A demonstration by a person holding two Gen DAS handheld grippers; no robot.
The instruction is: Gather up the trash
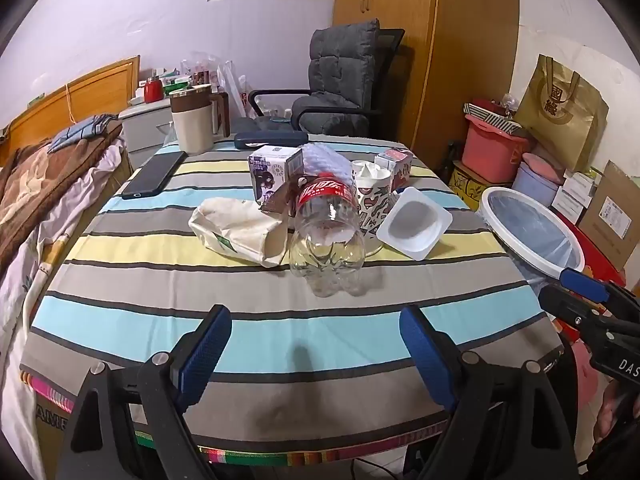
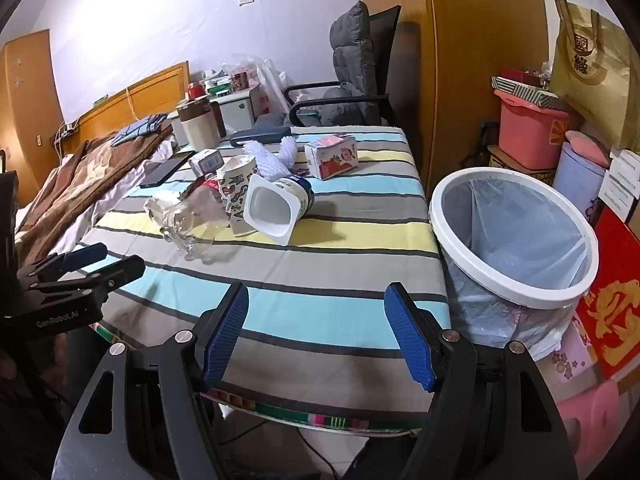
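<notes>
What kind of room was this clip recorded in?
Most likely a home bedroom: a bed with a wooden headboard stands beside the striped-cloth table, with a tall wooden wardrobe and a padded desk chair behind it.

Tablecloth [image 1: 248, 336]: I see stripes of grey, pale yellow, light blue and white, edged with thin dark lines.
Bottle [image 1: 328, 236]: clear plastic, red label with white lettering.
Yogurt cup [image 2: 276, 204]: white inside, dark blue band near its base.
Paper cup [image 2: 236, 188]: white, printed with red and dark doodles.
Carton [image 2: 332, 156]: red and white.
Small box [image 1: 274, 174]: white and purple.
Paper bag [image 1: 240, 230]: cream, small green mark.
Bin [image 2: 516, 276]: white rim, translucent bluish liner.
My left gripper [image 1: 316, 356], right gripper [image 2: 316, 332]: black frames, blue textured pads.
</notes>
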